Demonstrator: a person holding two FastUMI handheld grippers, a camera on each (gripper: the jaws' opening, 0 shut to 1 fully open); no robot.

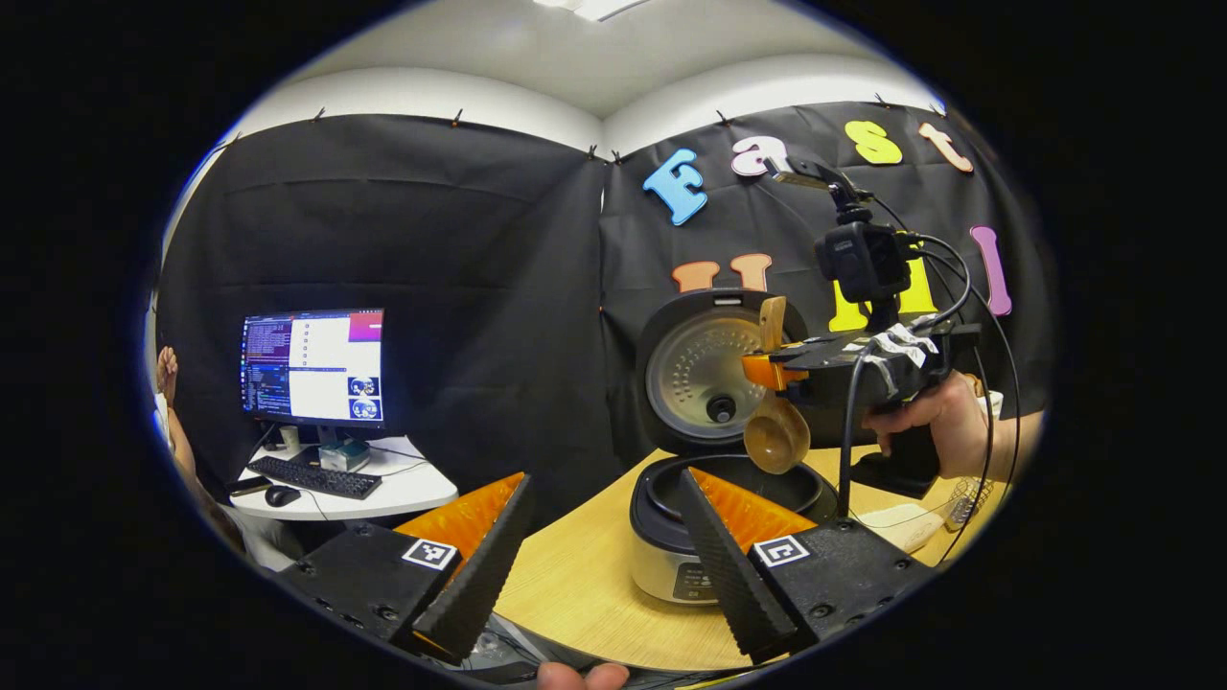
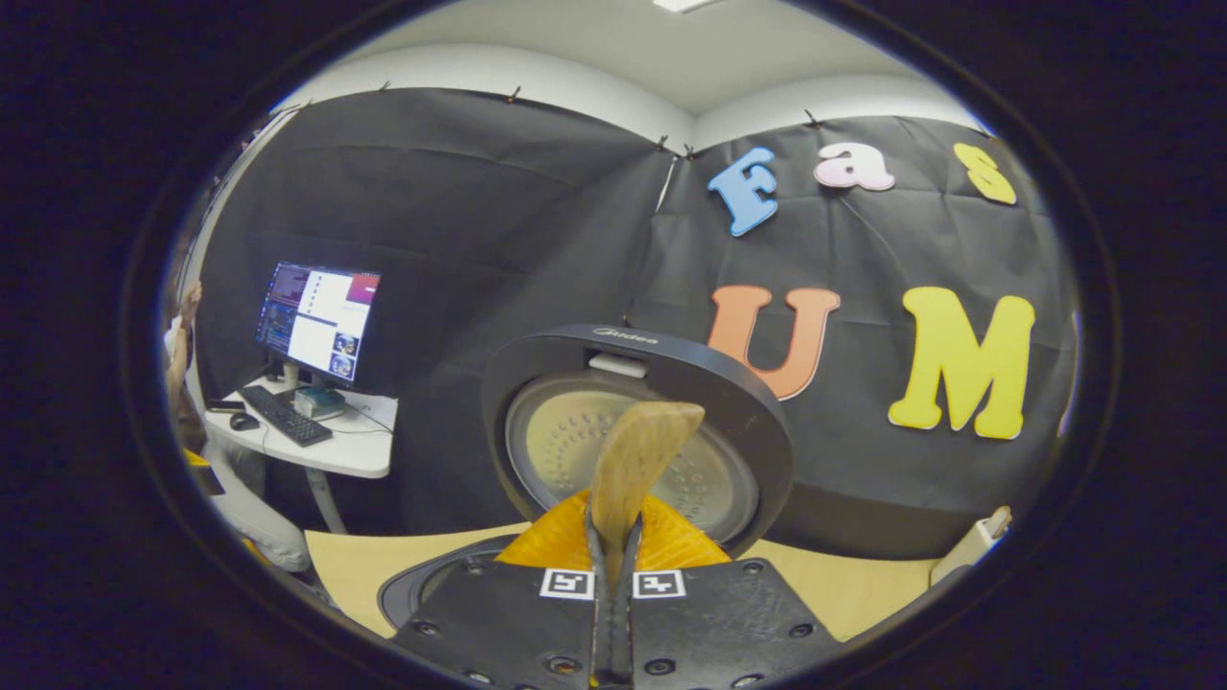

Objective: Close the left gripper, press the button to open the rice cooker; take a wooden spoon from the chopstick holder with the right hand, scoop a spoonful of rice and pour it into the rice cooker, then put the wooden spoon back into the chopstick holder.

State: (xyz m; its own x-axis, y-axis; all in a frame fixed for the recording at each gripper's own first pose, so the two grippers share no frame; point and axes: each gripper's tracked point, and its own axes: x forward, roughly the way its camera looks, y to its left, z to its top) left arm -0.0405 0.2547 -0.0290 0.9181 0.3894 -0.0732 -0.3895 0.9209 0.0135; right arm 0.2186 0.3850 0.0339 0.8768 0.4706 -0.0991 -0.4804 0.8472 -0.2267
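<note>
Gripping the wooden spoon [image 1: 775, 402] by its flat handle, our right gripper [image 2: 613, 537] has its jaws pinched tight on the wood; the round bowl hangs down just above the open rice cooker [image 1: 705, 517]. We see smooth, pale-brown wood and a handle top that flares wide. Behind the spoon, the cooker's raised lid [image 1: 705, 374] shows a dimpled metal disc. Our left gripper [image 1: 599, 537] holds nothing, its ridged jaws spread wide over the light wooden bench [image 1: 575, 575].

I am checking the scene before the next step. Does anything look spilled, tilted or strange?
Nothing stands out. The rice cooker stands level with its lid raised, the right gripper holds the wooden spoon bowl-down above the pot, and no rice lies on the table.
</note>
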